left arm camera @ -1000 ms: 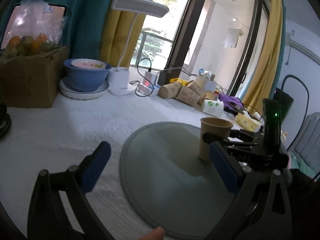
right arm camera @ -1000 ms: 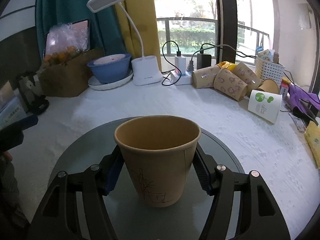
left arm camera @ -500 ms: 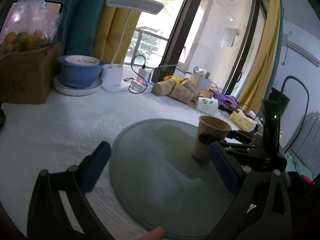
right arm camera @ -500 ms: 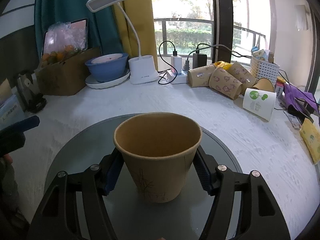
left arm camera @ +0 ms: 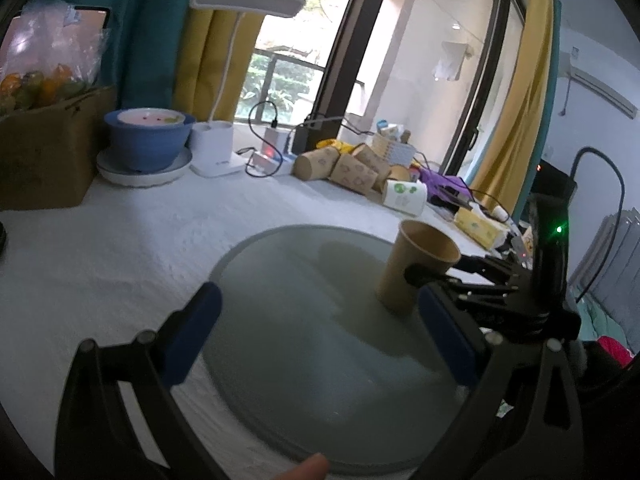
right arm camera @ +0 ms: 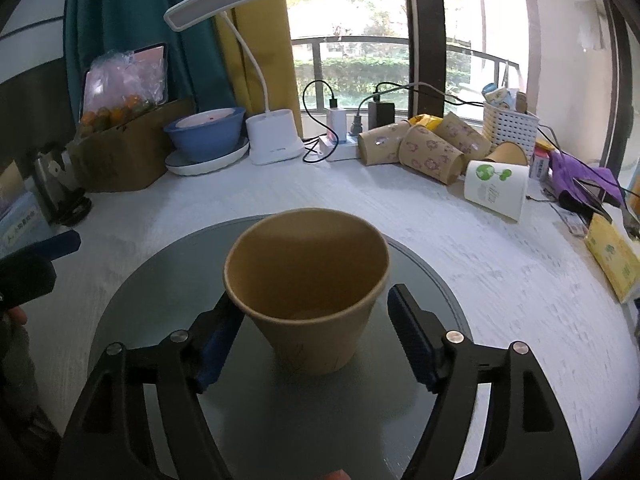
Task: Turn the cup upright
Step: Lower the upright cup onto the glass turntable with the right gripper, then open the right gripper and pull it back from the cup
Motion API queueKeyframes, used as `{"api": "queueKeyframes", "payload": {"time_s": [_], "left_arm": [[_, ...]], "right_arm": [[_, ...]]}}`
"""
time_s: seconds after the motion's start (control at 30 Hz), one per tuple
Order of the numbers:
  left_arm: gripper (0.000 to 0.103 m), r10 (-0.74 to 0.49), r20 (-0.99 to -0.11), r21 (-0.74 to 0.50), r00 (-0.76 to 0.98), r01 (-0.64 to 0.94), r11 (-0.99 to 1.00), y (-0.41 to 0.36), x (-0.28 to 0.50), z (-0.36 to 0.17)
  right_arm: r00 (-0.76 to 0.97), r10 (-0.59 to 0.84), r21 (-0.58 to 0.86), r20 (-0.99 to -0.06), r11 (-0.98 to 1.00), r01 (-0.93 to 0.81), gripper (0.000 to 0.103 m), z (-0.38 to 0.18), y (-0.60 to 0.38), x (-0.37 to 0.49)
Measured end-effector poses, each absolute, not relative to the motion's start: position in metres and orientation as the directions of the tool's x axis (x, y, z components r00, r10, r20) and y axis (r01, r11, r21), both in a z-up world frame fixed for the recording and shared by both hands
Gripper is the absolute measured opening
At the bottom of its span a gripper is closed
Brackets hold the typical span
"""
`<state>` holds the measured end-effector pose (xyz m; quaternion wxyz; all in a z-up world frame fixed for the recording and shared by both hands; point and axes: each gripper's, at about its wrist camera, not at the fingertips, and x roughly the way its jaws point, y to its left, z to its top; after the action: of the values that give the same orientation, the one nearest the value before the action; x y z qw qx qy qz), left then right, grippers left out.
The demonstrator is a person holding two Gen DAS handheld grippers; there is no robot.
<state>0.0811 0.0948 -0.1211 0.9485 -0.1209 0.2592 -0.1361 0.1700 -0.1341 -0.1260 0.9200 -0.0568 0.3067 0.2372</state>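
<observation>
The white worktop [right arm camera: 460,248] holds everything. A big round grey mat [right arm camera: 168,280] lies on it. The brown paper cup [right arm camera: 308,288] stands on the mat with its open mouth up, a bit toward the mat's right side as the left camera sees it.

The right hand-held gripper [right arm camera: 316,332] has one blue pad on each side of the cup. The right pad is apart from the cup wall. I cannot tell if the left pad touches it.

The left hand-held gripper [left arm camera: 316,336] hangs over the mat, wide open, holding nothing.

Behind the mat a white lamp [right arm camera: 276,136] stands, and a pile of paper cups [right arm camera: 424,148] lies on its right.
</observation>
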Motion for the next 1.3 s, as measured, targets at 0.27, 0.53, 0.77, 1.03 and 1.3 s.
{"api": "queueKeyframes", "payload": {"time_s": [0.27,0.53,0.77,1.03,1.3], "left_arm": [[0.099,-0.321,-0.472,-0.292,0.821,0.198,0.936,0.089,0.085,-0.121],[0.099,-0.307,-0.463,-0.272,0.832,0.196,0.942,0.081,0.08,-0.111],[0.099,-0.29,-0.432,-0.237,0.854,0.203,0.95,0.068,0.068,-0.089],[0.099,-0.284,-0.384,-0.216,0.879,0.213,0.953,0.056,0.047,-0.063],[0.099,-0.225,-0.3,-0.18,0.927,0.177,0.968,0.045,0.031,-0.034]], "right_arm": [[0.699,0.404,0.049,-0.59,0.882,-0.469,0.079,-0.125,-0.139,0.169],[0.715,0.414,0.061,-0.564,0.884,-0.464,0.08,-0.113,-0.146,0.159],[0.731,0.443,0.064,-0.519,0.873,-0.484,0.08,-0.092,-0.151,0.141],[0.759,0.451,0.057,-0.469,0.873,-0.484,0.08,-0.068,-0.161,0.123],[0.805,0.422,0.032,-0.416,0.892,-0.451,0.085,-0.034,-0.177,0.104]]}}
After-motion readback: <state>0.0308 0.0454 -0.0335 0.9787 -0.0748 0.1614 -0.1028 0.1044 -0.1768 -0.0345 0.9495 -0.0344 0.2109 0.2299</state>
